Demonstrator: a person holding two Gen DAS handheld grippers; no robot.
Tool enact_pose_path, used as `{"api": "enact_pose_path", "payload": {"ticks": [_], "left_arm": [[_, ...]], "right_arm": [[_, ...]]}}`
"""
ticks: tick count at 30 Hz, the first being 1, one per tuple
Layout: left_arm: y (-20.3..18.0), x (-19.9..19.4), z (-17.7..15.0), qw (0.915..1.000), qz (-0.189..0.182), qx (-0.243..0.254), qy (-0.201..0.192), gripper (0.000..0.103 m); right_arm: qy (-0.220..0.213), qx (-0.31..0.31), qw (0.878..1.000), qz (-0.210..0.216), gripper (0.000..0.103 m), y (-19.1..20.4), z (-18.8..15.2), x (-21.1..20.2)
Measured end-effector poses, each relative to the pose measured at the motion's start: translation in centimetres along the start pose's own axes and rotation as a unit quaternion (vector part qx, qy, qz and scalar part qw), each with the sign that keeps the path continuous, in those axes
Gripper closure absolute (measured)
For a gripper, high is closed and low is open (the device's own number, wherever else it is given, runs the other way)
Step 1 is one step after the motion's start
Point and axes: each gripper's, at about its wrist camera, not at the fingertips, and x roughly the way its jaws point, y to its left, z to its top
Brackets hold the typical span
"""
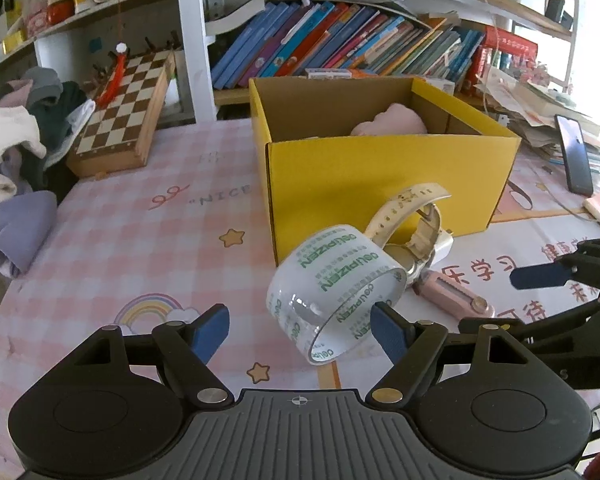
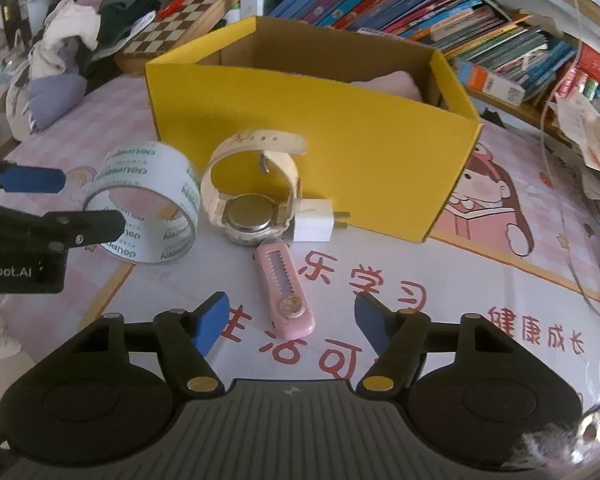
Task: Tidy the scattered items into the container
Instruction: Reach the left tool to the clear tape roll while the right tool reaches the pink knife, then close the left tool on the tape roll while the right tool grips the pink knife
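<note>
four loose items lie on the bench just near of the yellow box (image 2: pixel 311 152): tape roll (image 2: pixel 148 208), watch (image 2: pixel 252 200), white charger (image 2: pixel 313 222), pink cutter (image 2: pixel 286 294). my left jaws (image 1: pixel 300 330) stand apart around the tape roll's near rim, not yet pressing. my right jaws (image 2: pixel 292 324) stand apart astride the cutter, partly closed, no contact seen.

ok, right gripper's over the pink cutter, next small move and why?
Probably ease the right gripper down and close on the pink utility knife. Its pads straddle the knife's near end without touching it, and the knife lies flat on the tablecloth, clear of the watch and charger plug.
</note>
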Motion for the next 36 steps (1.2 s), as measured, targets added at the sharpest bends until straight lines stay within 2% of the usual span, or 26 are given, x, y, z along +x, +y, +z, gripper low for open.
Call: {"api": "enact_pose_path", "payload": {"ticks": [5,18,24,29,32,36], "left_arm": [[-0.2,0.8,0.3,1.0,0.005,0.0,0.008,0.023],[-0.3,2.0,0.7,0.9998,0.014,0.002,0.016,0.023],[-0.9,2.3,1.7,0.9985,-0.014,0.052,0.006,0.023],[-2.1,2.5,1.8,0.9957,-0.032,0.086,0.013,0.023],[-2.7,2.0,1.6,0.9944,-0.031,0.1,0.017,0.023],[-3.1,1.1,0.8,0.993,-0.051,0.102,0.032,0.023]], "right_arm": [[0.01,-0.007,1.0,0.012,0.047,-0.1,0.6,1.1],[0.032,-0.007,0.999,0.038,0.053,-0.7,1.2,3.3],[0.03,-0.005,0.999,0.043,0.06,-1.3,1.2,3.3],[0.028,-0.001,0.999,0.046,0.076,-1.8,1.0,3.1],[0.034,0.004,0.998,0.046,0.079,-2.1,0.7,2.7],[0.051,0.017,0.998,0.035,0.08,-2.7,-0.1,1.7]]}}
